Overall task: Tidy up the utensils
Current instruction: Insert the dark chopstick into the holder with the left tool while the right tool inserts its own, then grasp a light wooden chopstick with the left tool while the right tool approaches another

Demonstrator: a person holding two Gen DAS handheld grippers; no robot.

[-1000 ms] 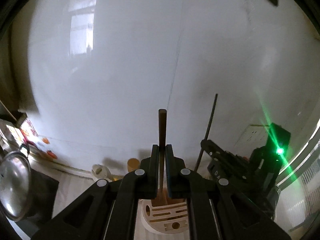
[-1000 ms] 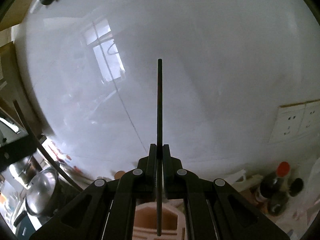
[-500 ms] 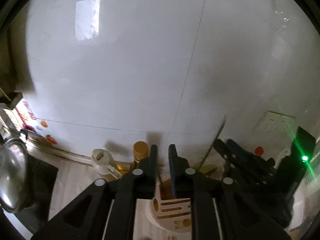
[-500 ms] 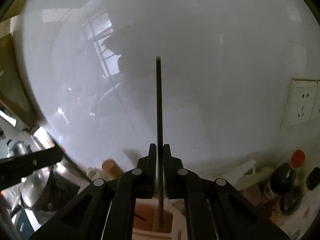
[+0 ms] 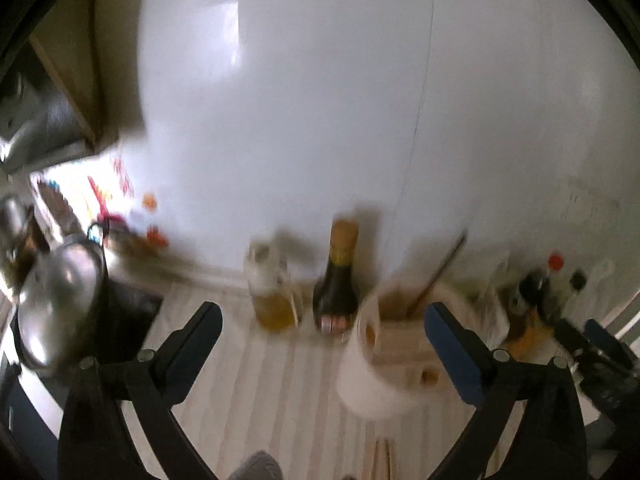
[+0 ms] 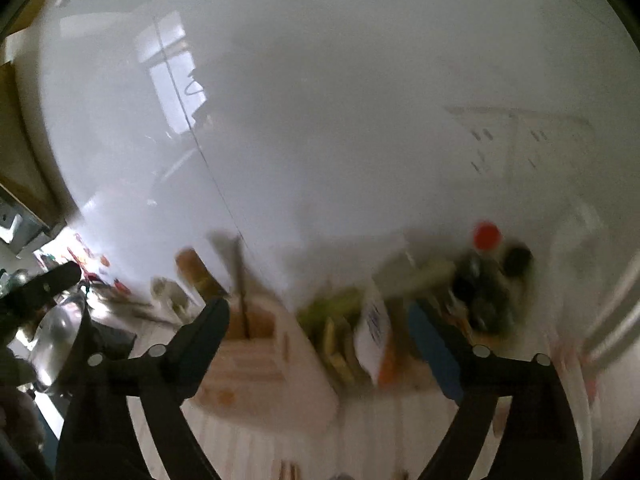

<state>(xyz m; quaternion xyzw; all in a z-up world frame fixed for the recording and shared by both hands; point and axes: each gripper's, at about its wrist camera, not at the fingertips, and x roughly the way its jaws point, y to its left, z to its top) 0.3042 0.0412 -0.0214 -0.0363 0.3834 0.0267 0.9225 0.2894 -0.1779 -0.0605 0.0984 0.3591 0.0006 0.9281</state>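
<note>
**Both jaws spread, utensils in holder**

Left wrist view: left gripper (image 5: 322, 322) jaws spread wide, empty; half a second ago nearly together. Blurred cream utensil holder (image 5: 380, 364), rounded with cutouts, right of centre on pale striped bench (image 5: 280, 400); thin dark stick (image 5: 438, 276) leans in it. Dark glossy bottle (image 5: 336, 292) beside.

Right wrist view: right gripper (image 6: 320, 328) jaws spread, stick released. Holder (image 6: 256, 360) lower left, dark stick (image 6: 242, 280) standing inside.

We see a glossy white wall (image 5: 320, 120) behind a pale matt plastic-looking utensil holder (image 5: 384, 364), a shiny dark glass bottle (image 5: 335, 292) just left of it, and a polished metal pot lid (image 5: 60, 304) farther left.
</note>
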